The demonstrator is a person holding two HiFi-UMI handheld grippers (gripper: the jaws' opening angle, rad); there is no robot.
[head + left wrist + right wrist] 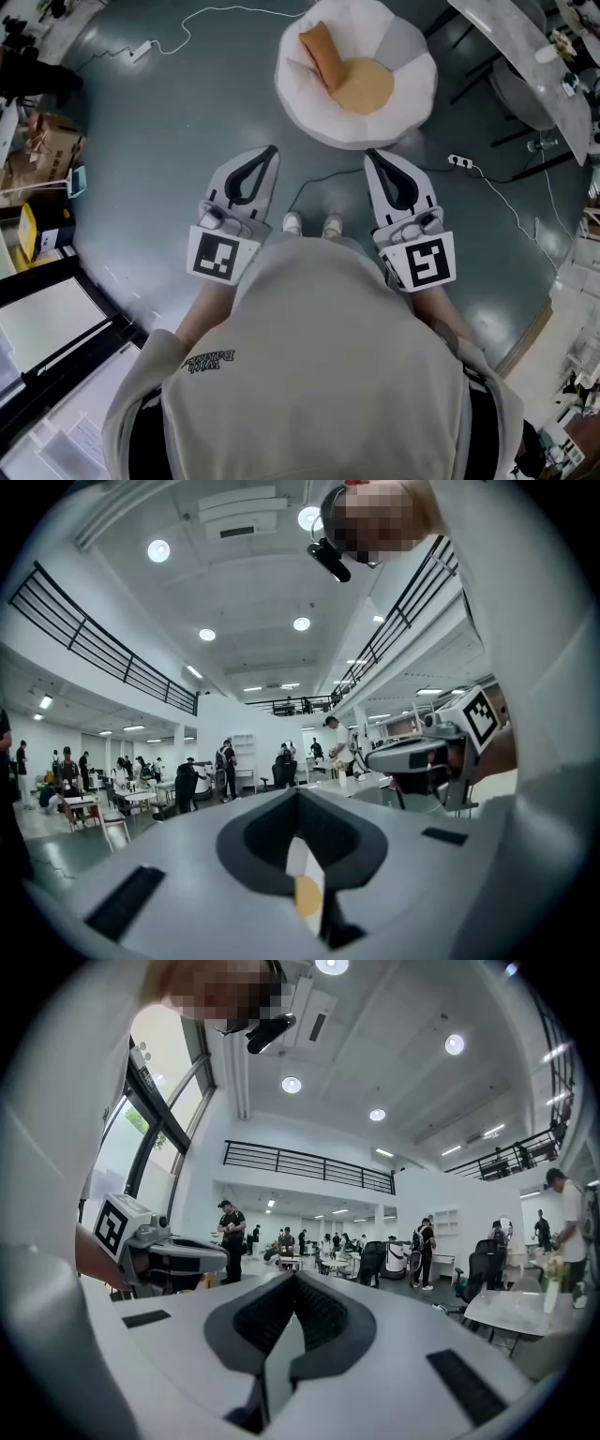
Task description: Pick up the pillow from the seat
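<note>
I'm running this from afar in what looks like a big open-plan office or lab hall, two storeys high. A mezzanine with black railings (pixel 309 1164) runs along the white walls, and round lights (pixel 158 550) sit in the tall ceiling. Further off, people (pixel 230 1232) stand and sit among white desks (pixel 511 1309) and black office chairs (pixel 487 1265). The floor (pixel 169 141) is smooth grey, with a power strip (pixel 458 161) lying on it, cardboard boxes (pixel 47 141) at one side, and a round white seat (pixel 309 112).
</note>
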